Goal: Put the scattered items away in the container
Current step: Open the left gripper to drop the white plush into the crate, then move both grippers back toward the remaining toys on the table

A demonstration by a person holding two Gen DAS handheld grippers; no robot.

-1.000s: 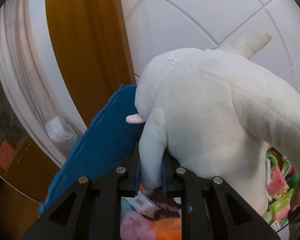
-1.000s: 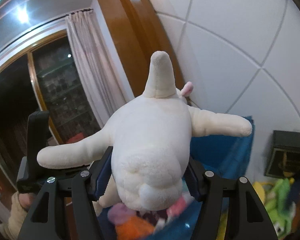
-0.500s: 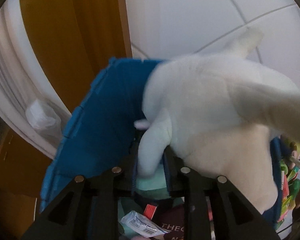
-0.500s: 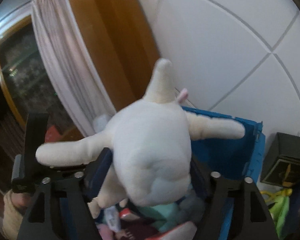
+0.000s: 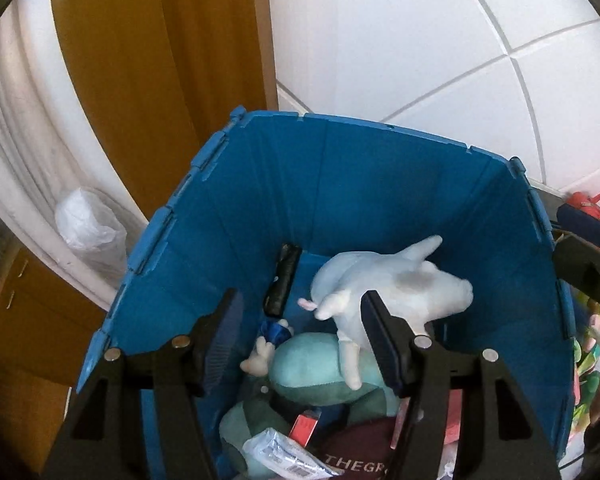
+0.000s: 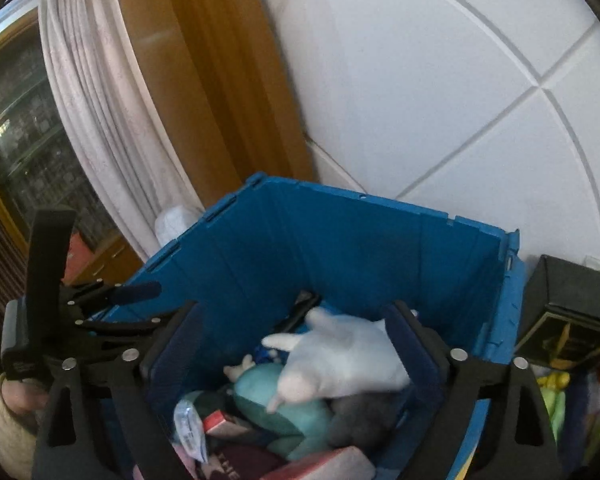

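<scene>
A white plush toy [image 5: 400, 284] [image 6: 340, 360] lies loose inside the blue crate [image 5: 340, 184] [image 6: 340, 240], on top of a teal plush [image 5: 320, 364] [image 6: 284, 404]. My left gripper [image 5: 300, 340] hovers over the crate with its jaws opening and no pad touching the toy. My right gripper [image 6: 296, 344] also hangs above the crate, jaws opening wide, and the toy lies free below them. A black bar [image 5: 282, 280] leans in the crate's corner. A maroon book [image 5: 360, 460] and a clear packet [image 5: 276, 452] lie at the near side.
A white tiled wall and a wooden door frame [image 5: 160, 80] stand behind the crate. A white plastic bag [image 5: 88, 220] sits to its left and a black box [image 6: 568, 320] to its right. Colourful toys [image 5: 588, 360] lie at the right. A person's hand [image 6: 16, 392] holds the left gripper's handle.
Both grippers carried the white plush over the crate, then let go. The toy dropped onto the teal plush inside, and both pairs of jaws now stand apart.
</scene>
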